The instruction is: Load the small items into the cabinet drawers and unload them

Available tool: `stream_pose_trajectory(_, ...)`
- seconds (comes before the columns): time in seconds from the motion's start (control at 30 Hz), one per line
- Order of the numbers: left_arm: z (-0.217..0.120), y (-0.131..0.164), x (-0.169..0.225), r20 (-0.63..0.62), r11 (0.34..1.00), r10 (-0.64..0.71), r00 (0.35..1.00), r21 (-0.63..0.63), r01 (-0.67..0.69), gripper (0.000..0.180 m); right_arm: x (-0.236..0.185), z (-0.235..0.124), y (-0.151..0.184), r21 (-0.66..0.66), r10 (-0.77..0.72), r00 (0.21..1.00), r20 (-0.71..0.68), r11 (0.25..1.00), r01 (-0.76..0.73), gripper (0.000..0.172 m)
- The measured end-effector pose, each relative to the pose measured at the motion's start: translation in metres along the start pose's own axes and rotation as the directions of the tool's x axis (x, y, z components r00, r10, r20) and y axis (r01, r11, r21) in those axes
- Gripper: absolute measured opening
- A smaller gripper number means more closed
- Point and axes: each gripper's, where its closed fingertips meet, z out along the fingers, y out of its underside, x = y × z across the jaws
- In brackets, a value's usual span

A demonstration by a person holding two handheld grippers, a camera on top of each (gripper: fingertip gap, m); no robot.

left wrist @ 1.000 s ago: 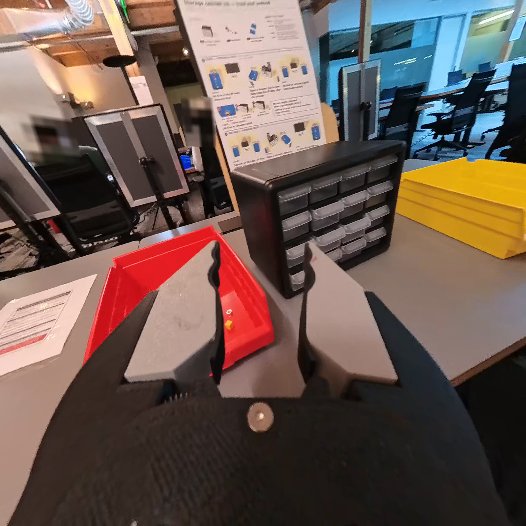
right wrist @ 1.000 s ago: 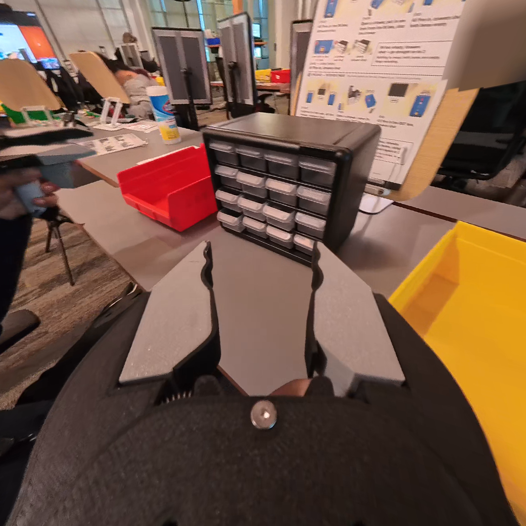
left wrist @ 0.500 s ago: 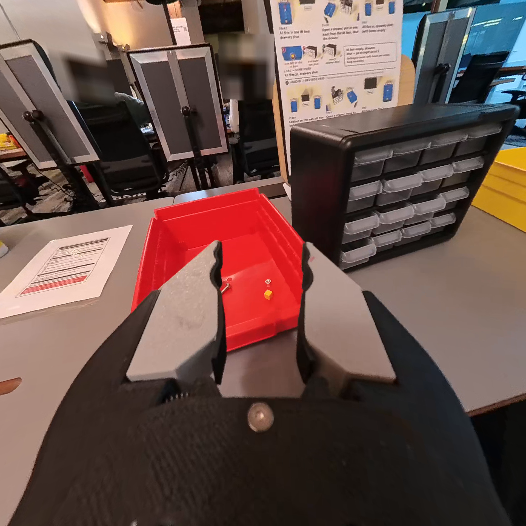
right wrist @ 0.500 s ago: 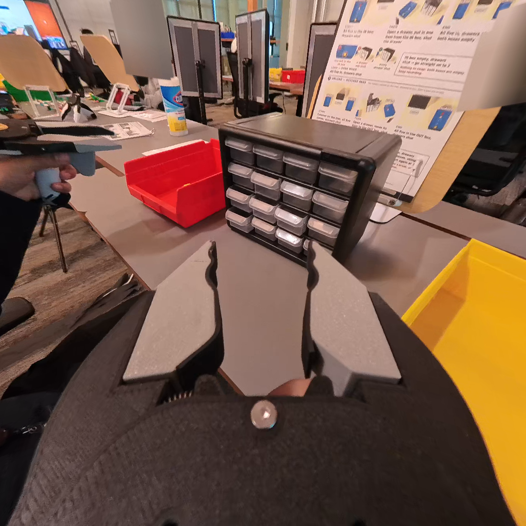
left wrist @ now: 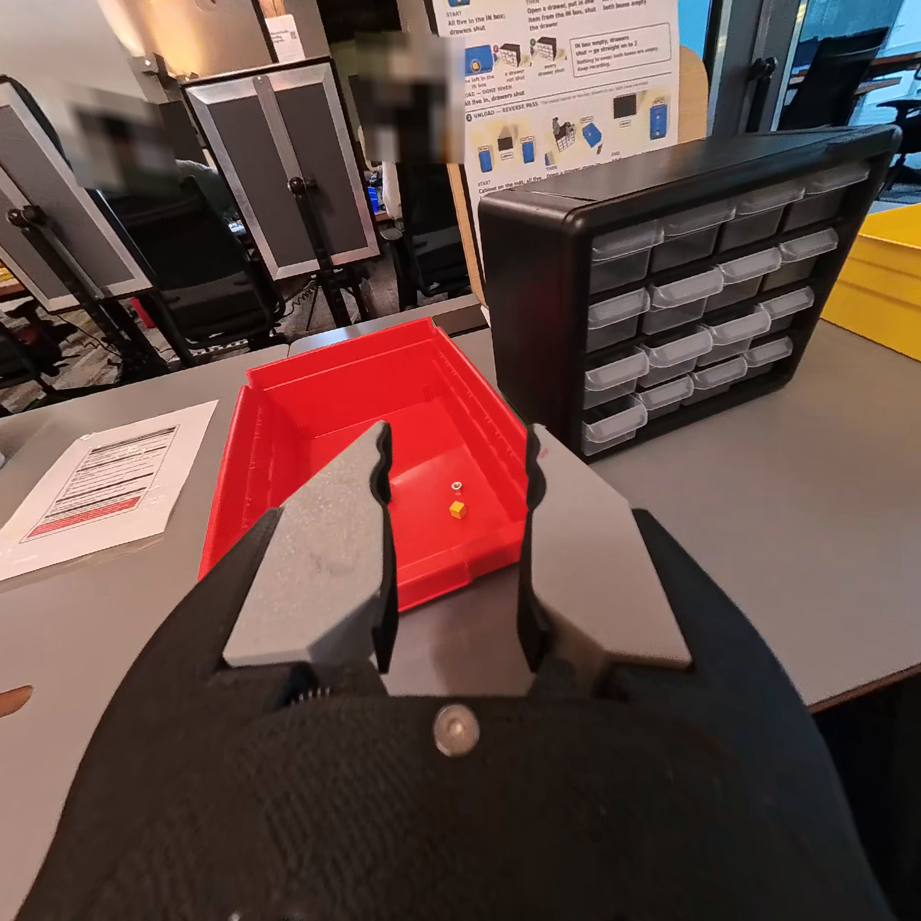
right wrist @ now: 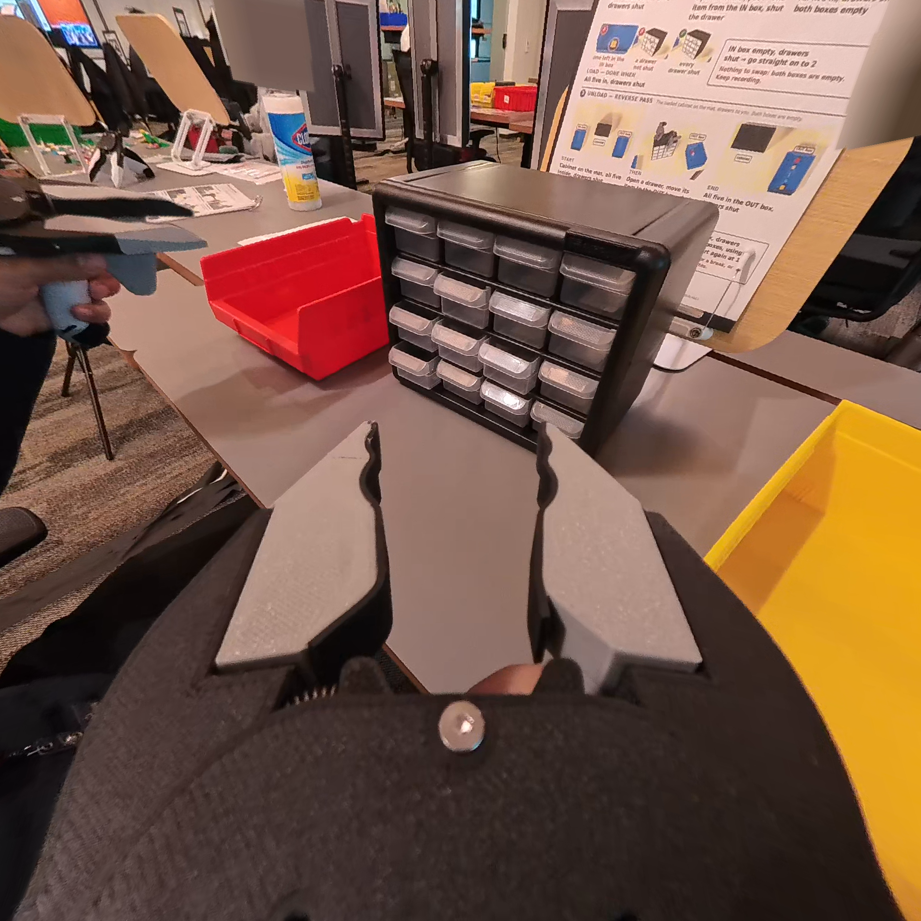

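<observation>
The left gripper [left wrist: 456, 438] hangs above the near part of the red bin [left wrist: 279, 448], and its two grey fingers stand wide apart with nothing between them. On the floor of this bin lie two small items: a yellow cube [left wrist: 457, 509] and, just behind it, a small silver nut [left wrist: 456, 485]. They are near each other but do not touch, and both are below the gap of the fingers, well apart from the pads.

To the right of the red bin stands the black drawer cabinet [left wrist: 538, 299] on the grey table [left wrist: 747, 523]. Its clear drawers [right wrist: 518, 314] are in four rows of four. Some of them stick out a little more than others, but I cannot tell if any has something inside.

The right gripper [right wrist: 456, 443] is over the bare table in front of the cabinet, also wide open and empty. At the right side lies a yellow bin [right wrist: 822, 573]. A printed sheet [left wrist: 99, 483] lies on the table left of the red bin, and an instruction poster [right wrist: 697, 99] stands behind the cabinet. Far left in the right wrist view, a hand [right wrist: 30, 294] holds the left gripper.
</observation>
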Motion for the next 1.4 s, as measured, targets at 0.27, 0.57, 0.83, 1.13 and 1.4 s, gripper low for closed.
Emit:
stream_pose_trajectory(0.27,0.005,0.004,0.013,-0.024,0.999,0.045,0.999,-0.021,-0.046,0.051,0.003,0.001,0.002,-0.001,0.003,1.000,-0.005,1.000,-0.003,0.060)
stream_pose_trajectory(0.57,0.006,0.004,0.017,-0.032,0.998,0.057,0.998,-0.021,-0.058,0.050,0.005,0.018,0.009,0.001,0.073,0.997,0.023,0.997,-0.073,0.043)
stream_pose_trajectory(0.83,0.001,-0.001,0.019,-0.053,0.998,0.068,0.996,-0.004,-0.068,0.049,-0.003,0.058,0.048,-0.137,0.095,0.993,0.066,0.987,-0.085,0.019)
stream_pose_trajectory(1.13,-0.007,-0.008,0.019,-0.077,0.999,0.043,0.996,0.019,-0.042,0.048,0.026,0.089,0.061,-0.077,0.215,0.973,-0.082,0.972,-0.221,0.035)
stream_pose_trajectory(1.4,-0.018,-0.014,0.005,-0.069,0.999,0.013,0.998,0.053,-0.009,0.048,0.060,0.135,0.039,0.134,0.458,0.888,-0.021,0.882,-0.452,0.043)
